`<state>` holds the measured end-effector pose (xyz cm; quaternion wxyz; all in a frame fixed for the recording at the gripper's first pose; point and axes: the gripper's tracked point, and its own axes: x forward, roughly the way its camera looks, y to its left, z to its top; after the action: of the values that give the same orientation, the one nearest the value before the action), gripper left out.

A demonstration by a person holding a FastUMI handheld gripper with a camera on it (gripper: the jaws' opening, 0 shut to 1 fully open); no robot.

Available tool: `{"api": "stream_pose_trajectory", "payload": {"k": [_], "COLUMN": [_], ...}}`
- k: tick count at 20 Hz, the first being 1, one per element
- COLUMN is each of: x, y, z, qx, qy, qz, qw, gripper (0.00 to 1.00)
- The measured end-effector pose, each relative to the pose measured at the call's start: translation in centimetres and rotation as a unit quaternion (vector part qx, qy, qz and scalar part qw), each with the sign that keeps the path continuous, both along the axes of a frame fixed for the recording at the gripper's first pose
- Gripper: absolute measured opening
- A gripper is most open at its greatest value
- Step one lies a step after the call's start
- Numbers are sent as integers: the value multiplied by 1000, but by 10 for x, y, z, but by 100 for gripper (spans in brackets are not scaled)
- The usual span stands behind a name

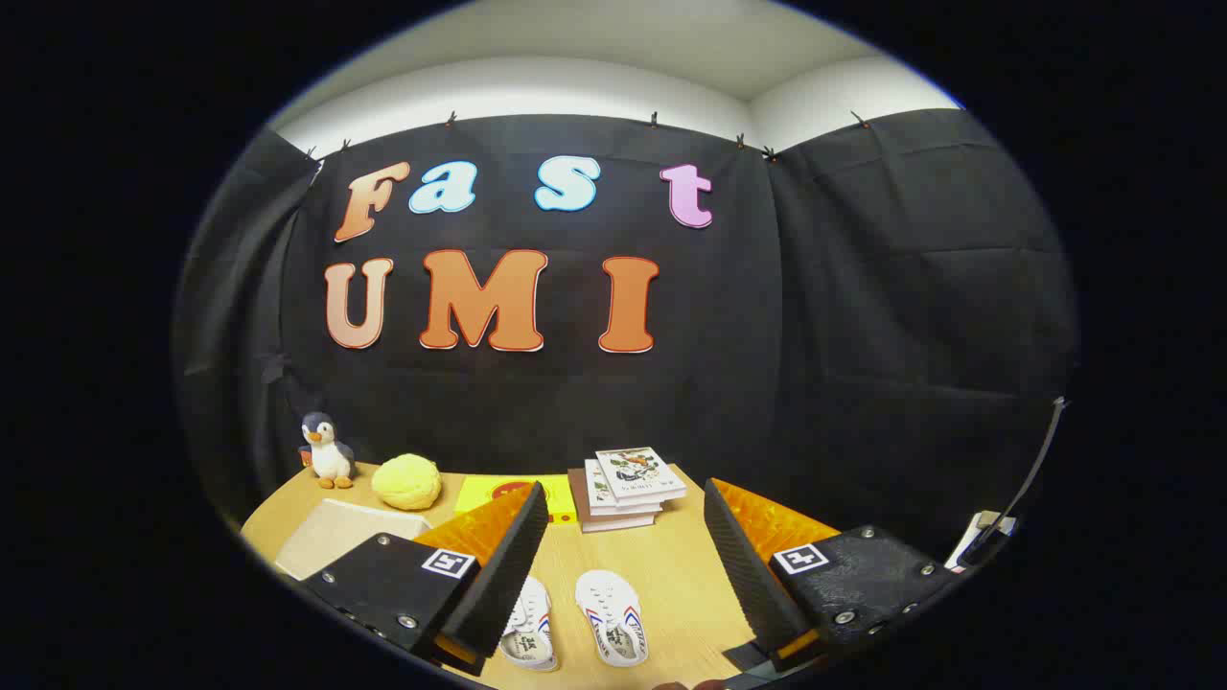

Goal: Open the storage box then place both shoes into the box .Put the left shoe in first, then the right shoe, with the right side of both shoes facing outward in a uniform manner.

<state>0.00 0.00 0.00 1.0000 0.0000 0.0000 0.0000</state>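
Note:
Two small white shoes with red and blue stripes lie side by side on the wooden table (671,565), soles toward me. One shoe (612,616) is between my fingers, the other shoe (529,628) is partly hidden behind the left finger (503,565). My gripper (628,556) hovers above them, open wide, with nothing between its fingers. A pale box (340,532) with a closed flat lid sits on the table beyond the left finger.
A stack of books (628,487) lies just beyond the fingers. A yellow plush ball (407,481) and a toy penguin (326,450) stand at the back left, near a yellow card (498,493). A black stand (1016,494) rises off the table's right side.

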Motion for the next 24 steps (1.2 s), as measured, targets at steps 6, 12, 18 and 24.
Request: {"api": "stream_pose_trajectory", "payload": {"k": [6, 12, 18, 24], "x": [-3, 29, 55, 64], "y": [23, 40, 51, 93], "z": [-8, -10, -21, -75], "qx": [-5, 5, 14, 41], "qy": [23, 43, 49, 131], "qz": [28, 89, 159, 273], "qw": [999, 995, 986, 952], "gripper": [97, 97, 97, 97]}}
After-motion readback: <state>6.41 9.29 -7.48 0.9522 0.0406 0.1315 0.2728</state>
